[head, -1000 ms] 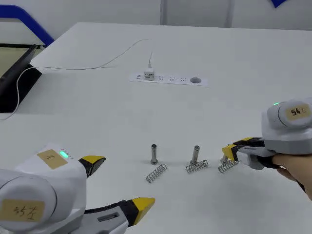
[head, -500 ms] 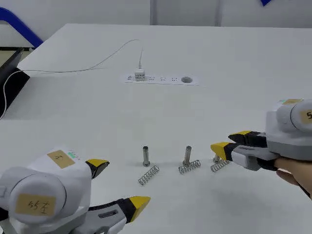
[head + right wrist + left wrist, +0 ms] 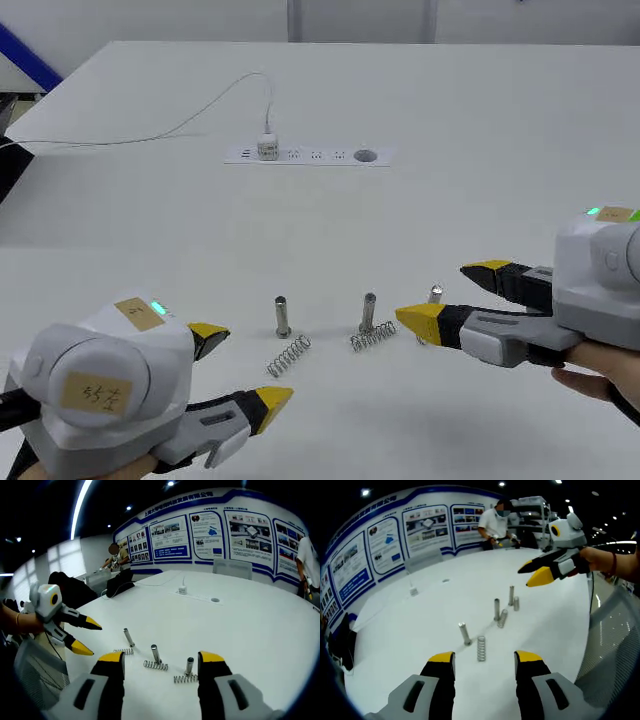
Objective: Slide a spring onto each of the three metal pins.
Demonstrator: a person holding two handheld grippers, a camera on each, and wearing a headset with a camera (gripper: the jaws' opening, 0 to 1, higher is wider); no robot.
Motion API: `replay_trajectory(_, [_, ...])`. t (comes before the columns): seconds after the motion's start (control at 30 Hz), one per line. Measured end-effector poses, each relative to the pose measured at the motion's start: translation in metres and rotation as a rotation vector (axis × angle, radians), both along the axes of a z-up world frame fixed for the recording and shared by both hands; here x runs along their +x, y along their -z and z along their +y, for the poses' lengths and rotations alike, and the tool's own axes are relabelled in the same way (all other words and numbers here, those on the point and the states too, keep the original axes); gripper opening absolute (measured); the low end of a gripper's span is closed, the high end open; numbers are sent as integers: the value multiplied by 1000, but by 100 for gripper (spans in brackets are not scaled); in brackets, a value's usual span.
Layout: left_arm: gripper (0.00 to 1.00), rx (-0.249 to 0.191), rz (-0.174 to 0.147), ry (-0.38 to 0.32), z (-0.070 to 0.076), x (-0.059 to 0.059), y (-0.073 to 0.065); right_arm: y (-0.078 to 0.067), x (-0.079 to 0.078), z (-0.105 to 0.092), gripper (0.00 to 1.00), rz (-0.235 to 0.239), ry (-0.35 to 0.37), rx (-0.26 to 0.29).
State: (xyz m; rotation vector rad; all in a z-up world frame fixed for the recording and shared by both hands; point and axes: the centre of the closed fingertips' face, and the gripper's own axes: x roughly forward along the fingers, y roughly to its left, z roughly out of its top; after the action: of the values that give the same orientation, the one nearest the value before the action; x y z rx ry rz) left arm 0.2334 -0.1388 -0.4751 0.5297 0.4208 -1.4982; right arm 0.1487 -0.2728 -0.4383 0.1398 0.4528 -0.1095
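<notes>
Three short metal pins stand upright in a row on the white table: left pin (image 3: 282,315), middle pin (image 3: 368,311), right pin (image 3: 435,294). A spring lies flat in front of each: left spring (image 3: 289,355), middle spring (image 3: 373,337), and the right spring (image 3: 184,678), which my right gripper largely hides in the head view. That right gripper (image 3: 450,294) hovers open just above and to the right of the right pin, holding nothing. My left gripper (image 3: 240,368) is open and empty near the table's front, with the left spring (image 3: 481,648) just ahead of its jaws.
A white power strip (image 3: 310,155) with a plug and a long cable (image 3: 200,110) lies farther back on the table. A person (image 3: 495,522) stands beyond the far edge, and another person (image 3: 117,555) stands by a distant desk.
My right gripper has moved left from beside the right spring to above it, and its jaws stand wider apart. The head camera has shifted. Pins and springs have stayed put.
</notes>
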Motion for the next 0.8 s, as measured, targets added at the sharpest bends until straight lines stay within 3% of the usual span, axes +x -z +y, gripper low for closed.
replay_trajectory(0.27, [40,17,6,10,-11,7,14,3,-10,11,67,-25,-36,14])
replay_trajectory(0.47, [32,55,-4,26,-18,12,28,6,-16,15,70,-38,-37,26])
replay_trajectory(0.63, [27,66,21,40,-24,11,37,12,-22,16,71,-25,-26,40])
replay_trajectory(0.8, [23,101,15,62,-27,10,50,16,-27,16,71,-15,-12,47])
